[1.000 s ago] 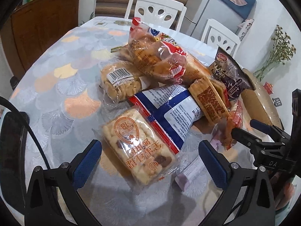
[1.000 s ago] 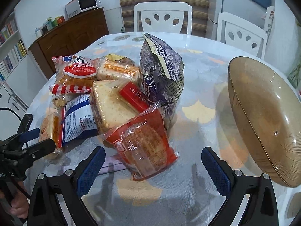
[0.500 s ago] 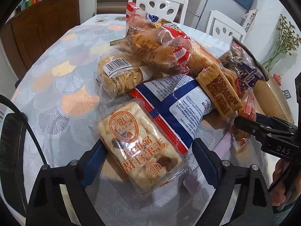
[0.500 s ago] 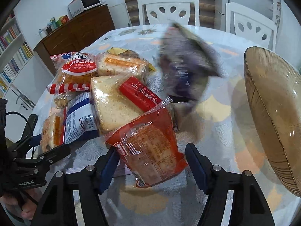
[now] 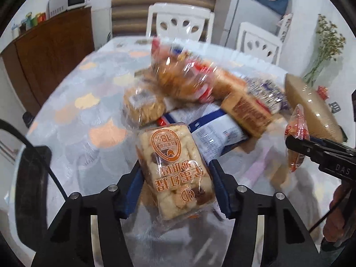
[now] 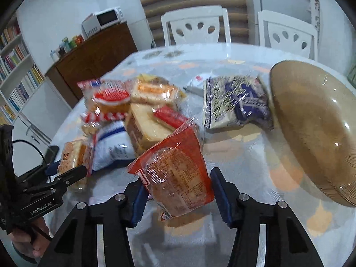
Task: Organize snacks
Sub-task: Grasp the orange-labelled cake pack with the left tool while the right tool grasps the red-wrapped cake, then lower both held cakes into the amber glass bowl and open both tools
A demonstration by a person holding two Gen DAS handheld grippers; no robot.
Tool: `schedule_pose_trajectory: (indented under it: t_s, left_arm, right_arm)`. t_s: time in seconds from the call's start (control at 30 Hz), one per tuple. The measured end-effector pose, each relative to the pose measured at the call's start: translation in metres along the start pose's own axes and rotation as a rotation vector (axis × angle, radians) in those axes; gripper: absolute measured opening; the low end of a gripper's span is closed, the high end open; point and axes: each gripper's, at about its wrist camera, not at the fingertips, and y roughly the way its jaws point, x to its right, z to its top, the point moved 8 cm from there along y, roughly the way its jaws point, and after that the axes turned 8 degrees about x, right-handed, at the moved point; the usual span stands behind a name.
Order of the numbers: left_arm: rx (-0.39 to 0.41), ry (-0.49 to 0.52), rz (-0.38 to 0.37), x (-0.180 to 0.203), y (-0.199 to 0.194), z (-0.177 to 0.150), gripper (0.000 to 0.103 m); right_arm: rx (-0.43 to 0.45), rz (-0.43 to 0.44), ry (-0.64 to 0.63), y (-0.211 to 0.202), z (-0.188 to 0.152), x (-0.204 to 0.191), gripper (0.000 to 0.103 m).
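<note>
My left gripper (image 5: 176, 184) is shut on a clear pack of puffed-rice cake with orange print (image 5: 175, 173) and holds it above the table. My right gripper (image 6: 178, 191) is shut on a red-wrapped bread pack (image 6: 175, 175), also lifted. The right gripper and its red pack (image 5: 297, 133) show at the right edge of the left wrist view. The left gripper with the rice cake (image 6: 73, 155) shows at the left of the right wrist view. A brown glass bowl (image 6: 316, 133) stands tilted at the right.
A pile of snack packs (image 6: 142, 115) lies mid-table on a patterned cloth (image 5: 84, 102). A purple pack (image 6: 233, 102) lies flat beside the bowl. A blue-and-white pack (image 5: 211, 129) lies behind the rice cake. White chairs (image 6: 195, 26) stand at the far edge.
Both grippers closed on their packs and lifted them off the table. The purple pack toppled from upright to lying flat near the bowl.
</note>
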Motion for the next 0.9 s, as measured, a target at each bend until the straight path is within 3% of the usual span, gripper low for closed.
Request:
schedule_pose_trajectory:
  t_s: [0.13, 0.27, 0.4, 0.6, 0.67, 0.9]
  left_arm:
    - [0.047, 0.048, -0.054, 0.022, -0.019, 0.025, 0.055]
    - [0.101, 0.156, -0.166, 0.073, -0.029, 0.061, 0.055]
    - [0.128, 0.263, -0.32, 0.138, -0.031, 0.093, 0.055]
    - [0.144, 0.346, -0.556, 0.232, -0.017, 0.134, 0.055]
    - [0.107, 0.375, -0.609, 0.259, 0.0, 0.135, 0.055]
    - [0.031, 0.428, -0.655, 0.303, 0.048, 0.111, 0.055]
  right_arm:
    - [0.069, -0.016, 0.038, -0.03, 0.015, 0.009, 0.052]
    - [0.153, -0.077, 0.101, -0.063, 0.033, 0.034, 0.052]
    - [0.212, -0.224, 0.215, -0.097, 0.049, 0.087, 0.052]
    - [0.209, -0.415, 0.443, -0.116, 0.051, 0.168, 0.052]
    - [0.207, -0.43, 0.508, -0.119, 0.05, 0.189, 0.052]
    - [0.134, -0.493, 0.589, -0.106, 0.039, 0.214, 0.052]
